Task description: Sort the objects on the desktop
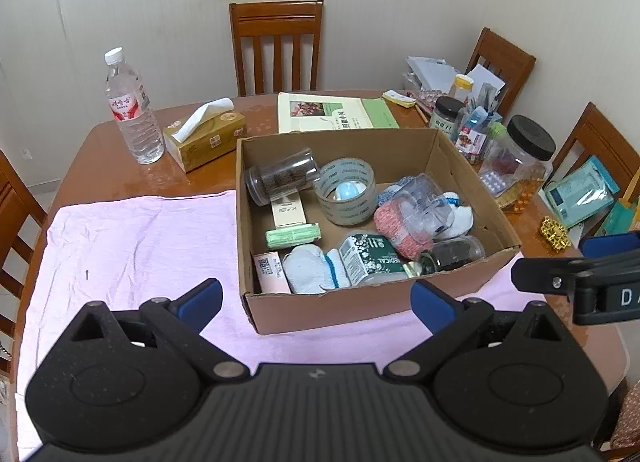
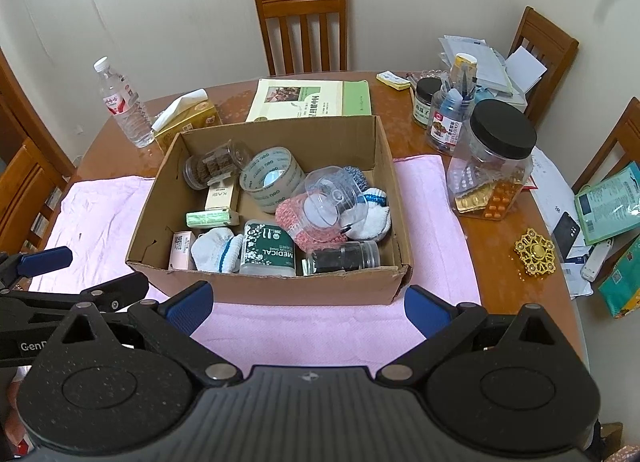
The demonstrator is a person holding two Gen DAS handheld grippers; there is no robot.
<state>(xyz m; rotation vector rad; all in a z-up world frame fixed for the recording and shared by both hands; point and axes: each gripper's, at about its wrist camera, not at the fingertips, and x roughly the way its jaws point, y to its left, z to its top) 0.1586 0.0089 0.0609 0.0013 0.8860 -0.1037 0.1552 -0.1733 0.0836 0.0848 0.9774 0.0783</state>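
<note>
Left wrist view: the left gripper (image 1: 316, 302) hangs spread wide and empty above the pink cloth (image 1: 132, 246), just short of the brown cardboard box (image 1: 332, 310) that sits on that cloth. From the right wrist, the right gripper (image 2: 308, 304) is likewise splayed, holding nothing, facing the box's near wall. Inside, a clear plastic jar of brown pieces (image 2: 214, 166) lies on its side in the far-left corner, long axis slanting, lid toward the near left. A roll of clear packing tape (image 2: 273, 179) sits beside it. The green-labelled cotton swab tub (image 2: 269, 250) rests at the near wall, next to a dark-filled jar (image 2: 346, 257) lying sideways along that wall.
</note>
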